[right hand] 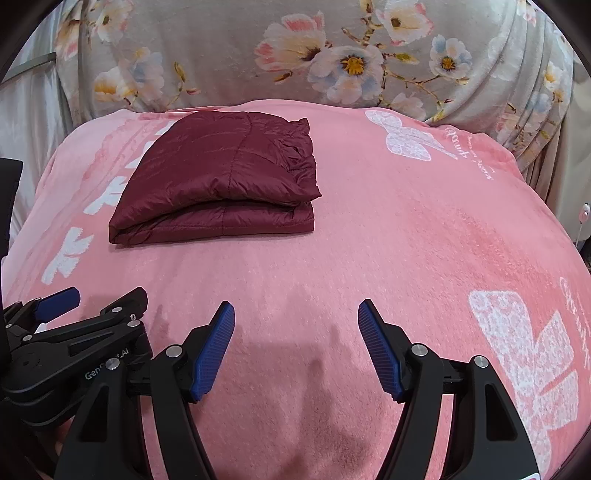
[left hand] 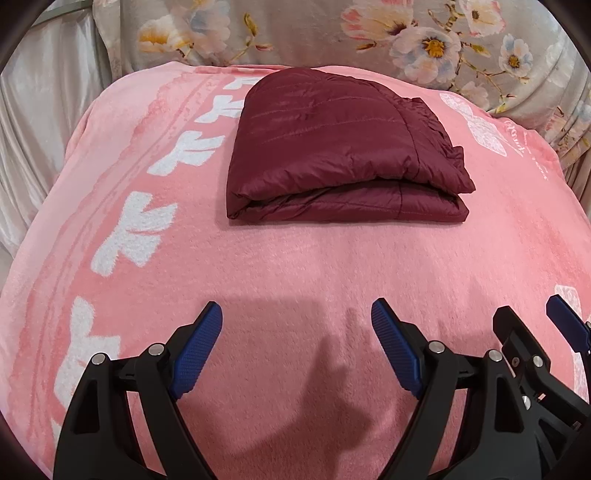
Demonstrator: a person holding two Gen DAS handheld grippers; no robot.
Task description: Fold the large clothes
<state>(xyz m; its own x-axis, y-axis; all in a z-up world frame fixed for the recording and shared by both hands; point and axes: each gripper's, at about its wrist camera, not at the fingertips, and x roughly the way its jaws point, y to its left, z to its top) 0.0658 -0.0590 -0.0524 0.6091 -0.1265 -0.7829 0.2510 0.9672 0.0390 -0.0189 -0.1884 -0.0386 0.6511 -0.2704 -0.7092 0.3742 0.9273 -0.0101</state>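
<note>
A dark red quilted jacket (left hand: 332, 147) lies folded into a compact rectangle on the pink blanket (left hand: 295, 266), toward the far side; it also shows in the right wrist view (right hand: 221, 177). My left gripper (left hand: 297, 314) is open and empty, hovering over bare blanket well short of the jacket. My right gripper (right hand: 296, 312) is open and empty too, beside the left one and to the right of the jacket. The right gripper shows at the left wrist view's right edge (left hand: 532, 321), and the left gripper shows at the right wrist view's left edge (right hand: 96, 299).
The pink blanket (right hand: 406, 240) has white flower and butterfly prints. A grey floral cloth (left hand: 332, 33) rises behind it, also in the right wrist view (right hand: 258, 55). Pale satin fabric (left hand: 40, 110) hangs at the left. A small white and pink object (right hand: 584, 213) sits past the blanket's right edge.
</note>
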